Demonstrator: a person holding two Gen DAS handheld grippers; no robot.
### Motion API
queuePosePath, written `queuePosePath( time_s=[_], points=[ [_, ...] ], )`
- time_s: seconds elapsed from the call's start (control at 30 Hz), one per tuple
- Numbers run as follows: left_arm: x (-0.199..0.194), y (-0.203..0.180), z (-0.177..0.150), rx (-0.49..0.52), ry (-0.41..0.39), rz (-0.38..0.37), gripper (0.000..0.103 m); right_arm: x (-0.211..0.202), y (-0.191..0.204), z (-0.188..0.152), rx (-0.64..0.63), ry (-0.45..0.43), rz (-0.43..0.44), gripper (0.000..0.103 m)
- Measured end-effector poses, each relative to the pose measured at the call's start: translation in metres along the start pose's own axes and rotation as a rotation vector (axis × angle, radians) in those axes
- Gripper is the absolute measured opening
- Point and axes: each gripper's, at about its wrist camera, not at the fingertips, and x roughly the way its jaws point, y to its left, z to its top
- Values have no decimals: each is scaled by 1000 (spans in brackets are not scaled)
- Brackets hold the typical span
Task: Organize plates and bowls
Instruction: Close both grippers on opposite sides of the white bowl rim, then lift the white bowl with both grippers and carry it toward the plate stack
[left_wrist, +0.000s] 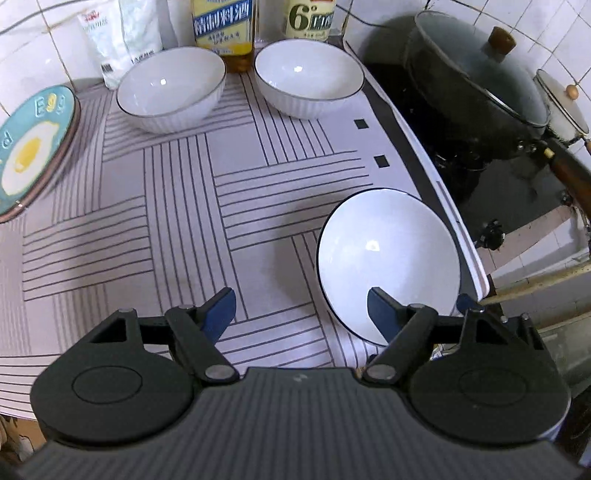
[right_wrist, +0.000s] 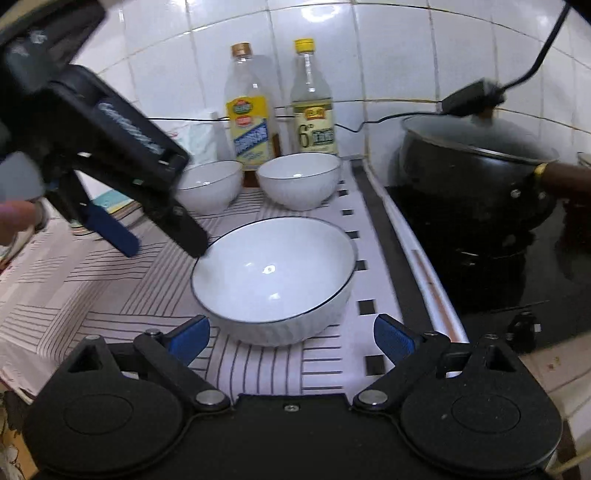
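I see the tabletop (left_wrist: 177, 206) under a striped cloth, with a black wok (right_wrist: 476, 184) on the stove to the right of it. Taking the near white bowl (right_wrist: 273, 273) as my landmark: it sits upright by the cloth's right edge. Two more white bowls (left_wrist: 171, 88) (left_wrist: 308, 77) stand side by side behind it, in front of two bottles (right_wrist: 249, 110). A fried-egg plate (left_wrist: 33, 147) lies far left of it. My left gripper (left_wrist: 301, 308) is spread wide, one finger over the bowl's rim, gripping nothing. My right gripper (right_wrist: 291, 338) is wide too, straddling the bowl's near side without touching.
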Motion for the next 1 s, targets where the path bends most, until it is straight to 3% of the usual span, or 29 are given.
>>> queuePosePath(
  time_s=[0.13, 0.33, 0.4, 0.5, 0.7, 1.0],
  points=[
    [13, -2, 1, -20, 8, -27, 72, 18, 0, -8, -20, 31, 18, 97],
    [27, -11, 4, -24, 4, -51, 48, 37, 0, -7, -83, 42, 17, 97],
    [31, -13, 6, -26, 8, -60, 34, 40, -1, -4, -86, 41, 18, 97],
    [35, -17, 5, -21, -2, -45, 26, 42, -1, -2, -86, 41, 43, 97],
    [36, -14, 3, 14, -2, -46, 19, 43, 5, 1, -108, 42, 63, 91],
    [25, -3, -1, 40, -38, -62, 18, 43, 9, 4, -87, 49, 84, 88]
  ],
)
